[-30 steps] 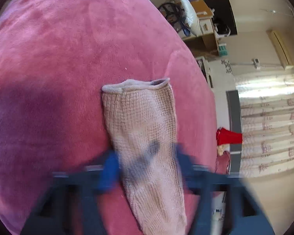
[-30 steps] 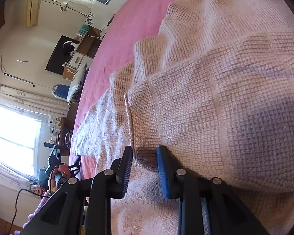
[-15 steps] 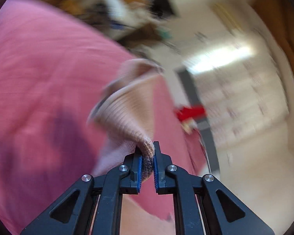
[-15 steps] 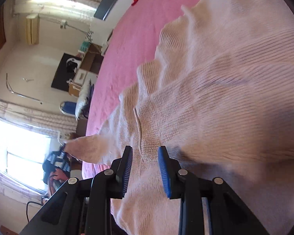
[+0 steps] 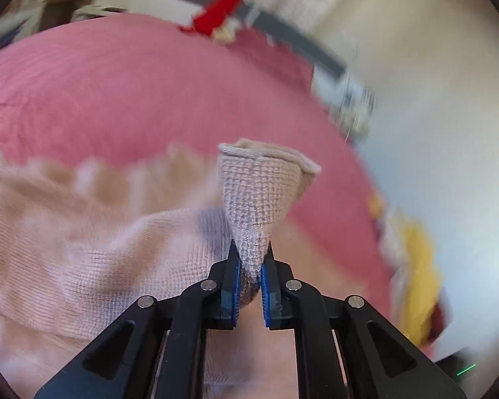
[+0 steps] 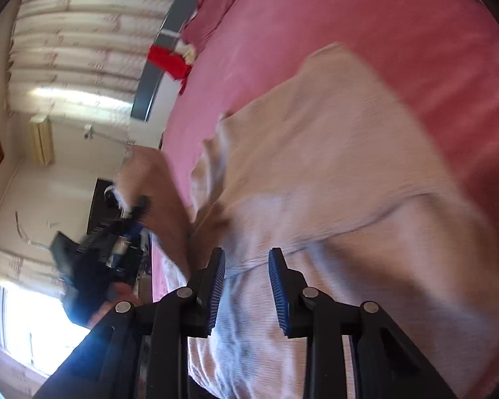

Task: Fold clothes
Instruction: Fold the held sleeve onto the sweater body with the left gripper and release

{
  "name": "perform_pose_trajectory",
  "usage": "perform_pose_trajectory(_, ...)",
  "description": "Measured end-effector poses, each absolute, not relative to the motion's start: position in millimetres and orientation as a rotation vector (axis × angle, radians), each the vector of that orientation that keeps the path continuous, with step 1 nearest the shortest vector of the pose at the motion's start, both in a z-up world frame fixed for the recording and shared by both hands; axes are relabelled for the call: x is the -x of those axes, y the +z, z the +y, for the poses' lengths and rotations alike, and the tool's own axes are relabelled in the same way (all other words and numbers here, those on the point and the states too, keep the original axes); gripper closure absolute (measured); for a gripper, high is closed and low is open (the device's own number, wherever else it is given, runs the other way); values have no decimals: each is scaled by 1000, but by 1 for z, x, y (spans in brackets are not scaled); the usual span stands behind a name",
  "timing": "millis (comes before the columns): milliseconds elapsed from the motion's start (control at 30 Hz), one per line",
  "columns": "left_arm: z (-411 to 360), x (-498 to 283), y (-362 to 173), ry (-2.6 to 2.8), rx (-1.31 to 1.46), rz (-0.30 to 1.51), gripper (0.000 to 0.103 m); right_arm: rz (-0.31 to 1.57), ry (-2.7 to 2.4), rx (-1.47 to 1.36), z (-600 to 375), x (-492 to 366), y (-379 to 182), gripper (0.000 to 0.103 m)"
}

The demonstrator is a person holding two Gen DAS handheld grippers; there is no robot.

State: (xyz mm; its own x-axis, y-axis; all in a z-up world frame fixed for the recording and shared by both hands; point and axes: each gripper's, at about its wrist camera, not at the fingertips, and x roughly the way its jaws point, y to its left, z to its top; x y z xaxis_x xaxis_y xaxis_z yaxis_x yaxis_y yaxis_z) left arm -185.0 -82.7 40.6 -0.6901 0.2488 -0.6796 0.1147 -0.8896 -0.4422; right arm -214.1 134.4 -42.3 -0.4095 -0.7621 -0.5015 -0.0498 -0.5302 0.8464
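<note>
While left gripper (image 5: 250,259) jaws pinch sleeve cuff (image 5: 261,196) aloft over sweater (image 6: 332,199) on pink bed (image 6: 366,26): carry across body, lay flat. Right gripper (image 6: 246,269) jaws spread, empty above knit; free for pinning fold line.

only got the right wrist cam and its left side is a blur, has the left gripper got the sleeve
Observer: Yes. The left gripper is shut on the sleeve; its jaws have just eased open a touch, with the cloth pinched between the pads.
Operator: which way is the cuff pointing
Observer: The cuff stands up past the fingertips, its mouth open.
Operator: anything else nearby
Observer: Something yellow sits at the edge of the bed, too blurred to name.
</note>
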Motion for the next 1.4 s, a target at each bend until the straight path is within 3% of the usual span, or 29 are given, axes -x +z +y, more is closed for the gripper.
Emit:
perform_pose_trajectory(100,-54,176,16,2646,1339,-531,72,-1158,-2010,-1347,160,210,-50,75)
perform_pose_trajectory(233,-55,127,25,2528,1237,-460,49,-1152,-2025,-1351,170,213,-53,73)
perform_pose_trajectory(367,-96,80,42,2570,1097,-437,34,-1074,-2048,-1346,152,231,-44,71)
perform_pose_trajectory(567,-203,89,46,2911,1159,-363,34,-739,-2126,-1404,95,285,-28,68)
perform_pose_trajectory(700,-263,102,25,2976,1309,-518,34,-628,-2075,-1521,65,306,-48,67)
perform_pose_trajectory(733,-274,103,22,2982,1336,-547,34,-639,-2054,-1562,60,309,-54,71)
perform_pose_trajectory(767,-280,104,19,2977,1351,-567,34,-694,-2033,-1570,60,308,-56,83)
perform_pose_trajectory(833,-288,105,18,2968,1336,-594,34,-794,-2006,-1533,65,301,-48,98)
perform_pose_trajectory(900,-293,104,19,2954,1326,-587,34,-879,-1993,-1447,73,291,-30,98)
perform_pose_trajectory(1033,-288,109,10,2892,1340,-507,34,-781,-2134,-1359,92,264,1,98)
perform_pose_trajectory(1167,-273,107,2,2881,1393,-297,33,-541,-2230,-1579,87,265,-44,92)
perform_pose_trajectory(1233,-275,99,13,2835,1393,-328,33,-569,-2198,-1581,93,265,-61,93)
perform_pose_trajectory(1300,-280,84,26,2833,1325,-404,33,-642,-2274,-1491,107,256,-44,75)
perform_pose_trajectory(1400,-285,69,43,2852,1193,-517,31,-713,-2397,-1209,114,232,-2,75)
